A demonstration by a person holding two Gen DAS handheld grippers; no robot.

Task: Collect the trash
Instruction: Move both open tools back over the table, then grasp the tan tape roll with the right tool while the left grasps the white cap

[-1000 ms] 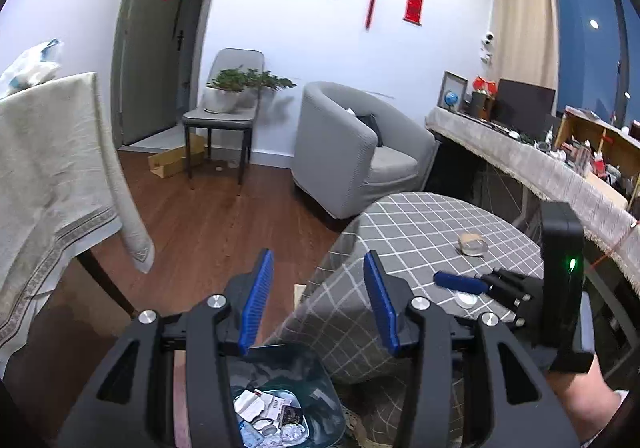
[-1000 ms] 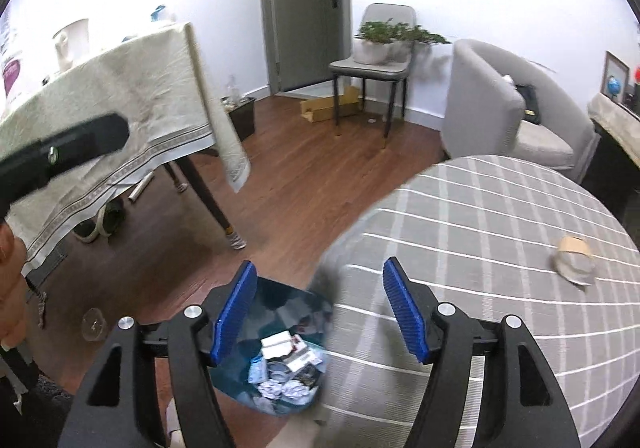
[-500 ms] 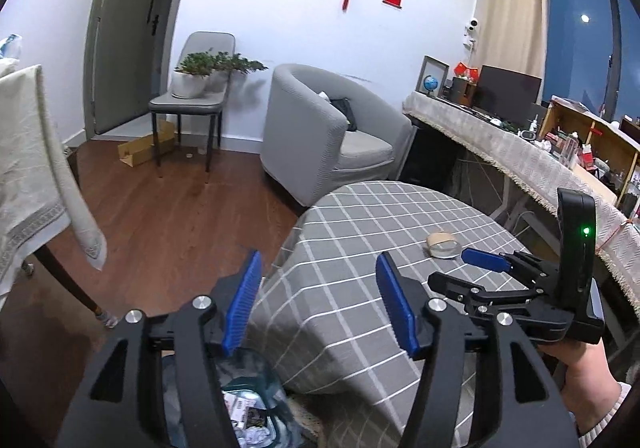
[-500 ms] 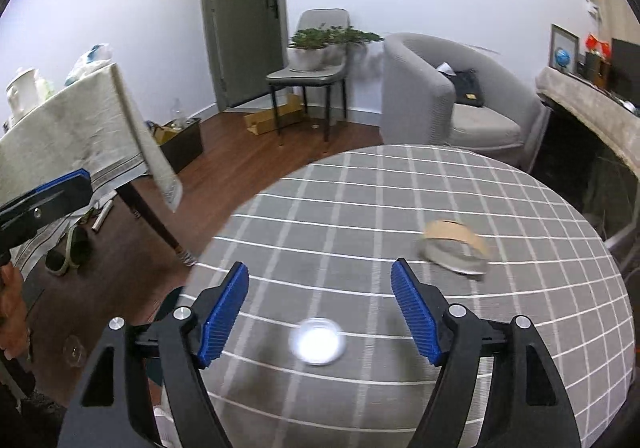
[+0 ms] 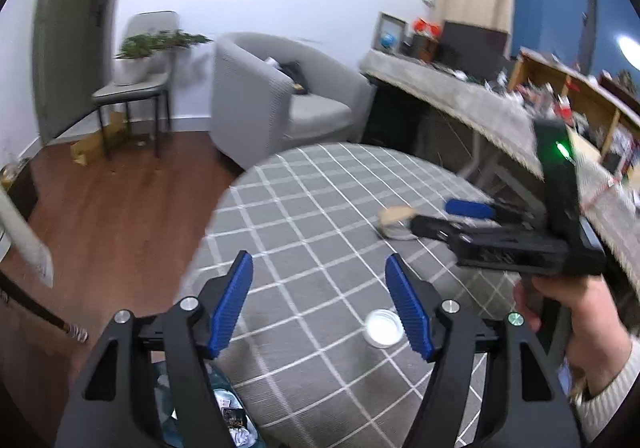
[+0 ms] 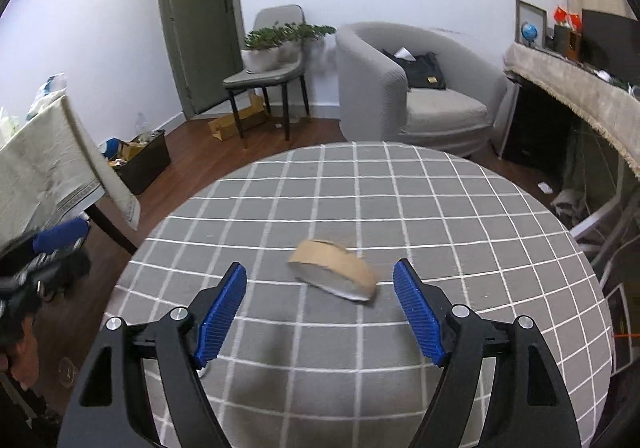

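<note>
Down at 6 o'clock in the left view sits the trash bin (image 5: 236, 420), scraps inside. My left hand-held gripper (image 5: 320, 300) hangs wide apart over the desk (image 5: 304, 208), a white lid (image 5: 383, 328) by its right finger. My right hand-held gripper (image 6: 318, 308), also apart and empty, faces the tipped paper bowl (image 6: 334, 274) at 12 o'clock. Step, I reckon: reaching; next, straddle the bowl and close.

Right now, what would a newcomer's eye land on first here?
The tipped paper bowl on the round checked table, lying just ahead of the right gripper, whose jaws stand wide open. Next, the small white lid on the cloth near the open left gripper, and the trash bin below the table's edge.
</note>
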